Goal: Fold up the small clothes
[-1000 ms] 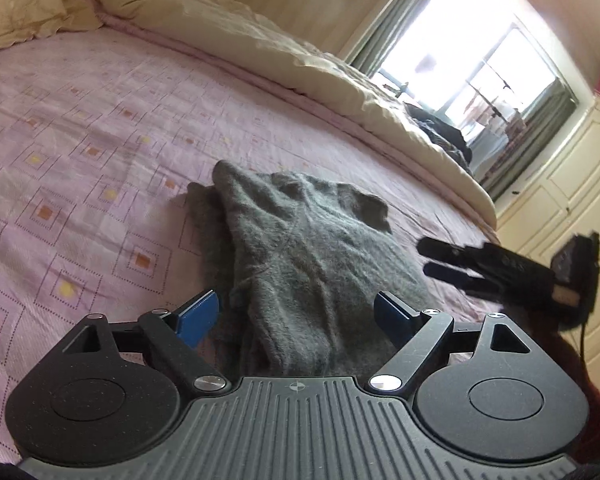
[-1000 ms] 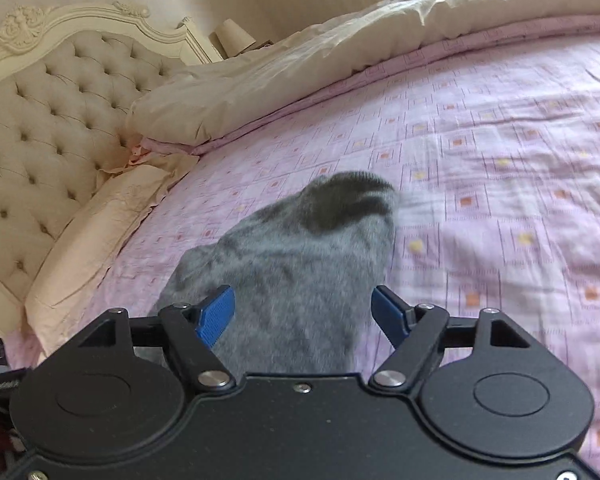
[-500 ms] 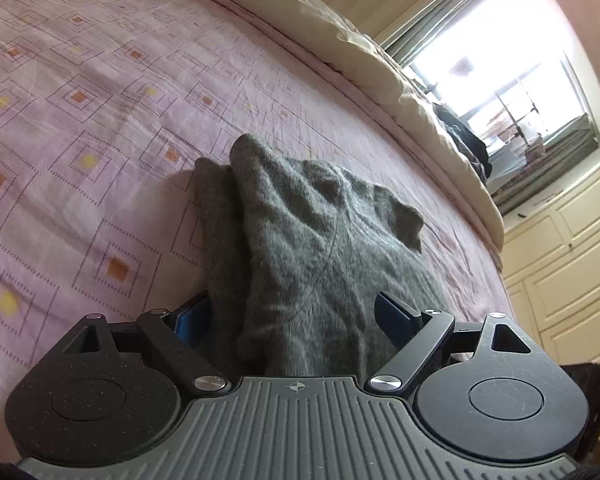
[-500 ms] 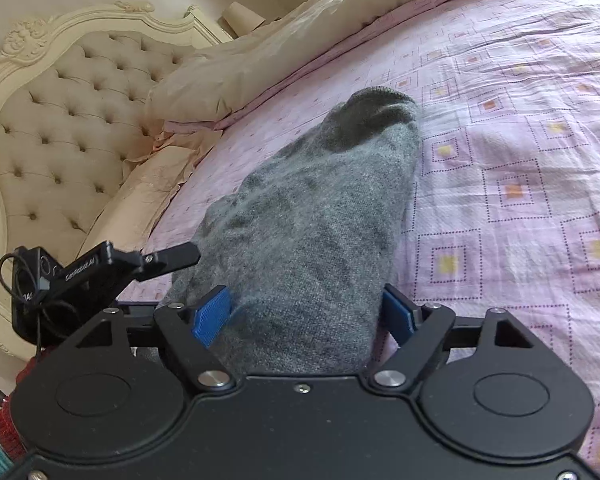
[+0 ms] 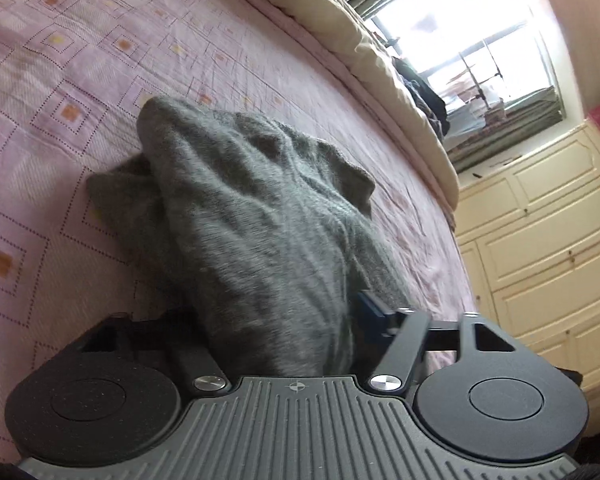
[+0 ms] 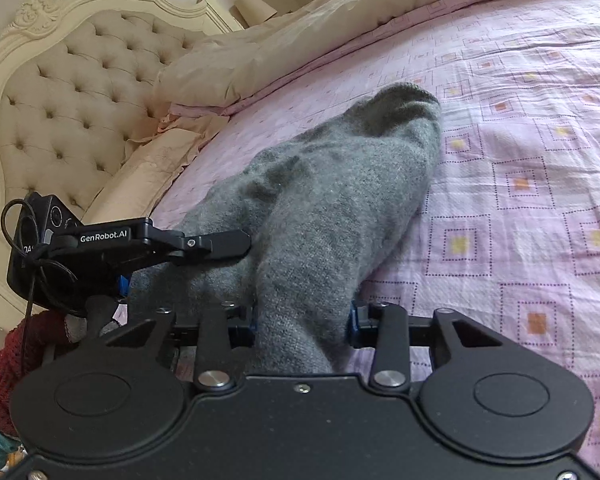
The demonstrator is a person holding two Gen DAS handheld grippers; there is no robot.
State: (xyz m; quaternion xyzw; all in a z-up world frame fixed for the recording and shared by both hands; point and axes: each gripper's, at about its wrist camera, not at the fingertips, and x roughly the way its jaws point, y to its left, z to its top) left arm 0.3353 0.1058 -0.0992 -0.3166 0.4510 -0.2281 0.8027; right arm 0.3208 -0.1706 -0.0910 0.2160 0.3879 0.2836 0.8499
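A grey knitted garment (image 5: pixel 260 220) lies folded on the pink patterned bedsheet (image 5: pixel 60 80). It also shows in the right wrist view (image 6: pixel 332 200). My left gripper (image 5: pixel 276 320) is shut on the garment's near edge, which bunches up between the blue pads. My right gripper (image 6: pixel 304 320) is shut on the near edge of the other end. The left gripper also shows in the right wrist view (image 6: pixel 220 246), its fingers pressed into the cloth. The left blue pad is hidden by cloth in the left wrist view.
A cream duvet (image 5: pixel 360 40) runs along the far side of the bed. A tufted cream headboard (image 6: pixel 80 100) and pillows (image 6: pixel 148 168) stand to the left. Cream cabinets (image 5: pixel 540 240) and a bright window (image 5: pixel 480 40) lie beyond the bed's edge.
Both grippers have closed from open onto the near edges of the grey garment. The cloth now rises and bunches between the pads. The left gripper has moved closer to the right one.
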